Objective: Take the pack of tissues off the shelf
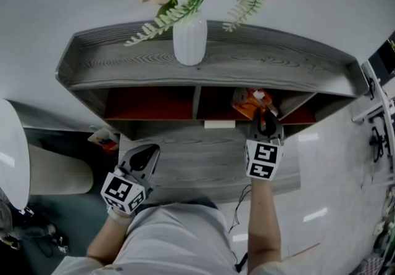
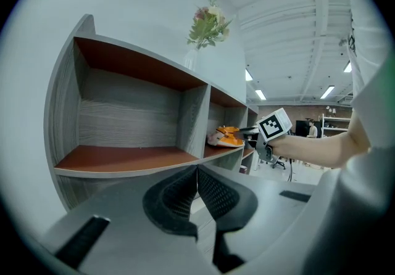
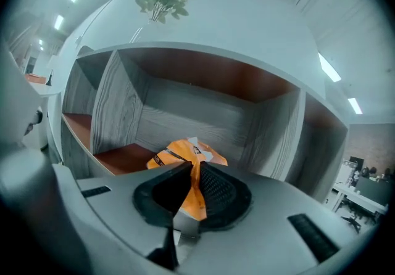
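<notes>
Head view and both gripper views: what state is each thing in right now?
pack of tissues, pinched at its near end, inside the shelf, right of the middle divider.
right claw, shut on the pack of tissues.
left claw, shut, nothing in it, short of the shelf.
vase of flowers, upright on the shelf top.

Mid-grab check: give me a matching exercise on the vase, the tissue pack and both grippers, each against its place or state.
1. vase
2. tissue pack
3. left gripper
4. right gripper

A. shut on the pack
B. on top of the shelf
C. shut on nothing
D. orange, inside the shelf

Pairs: 1-B, 2-D, 3-C, 4-A
</notes>
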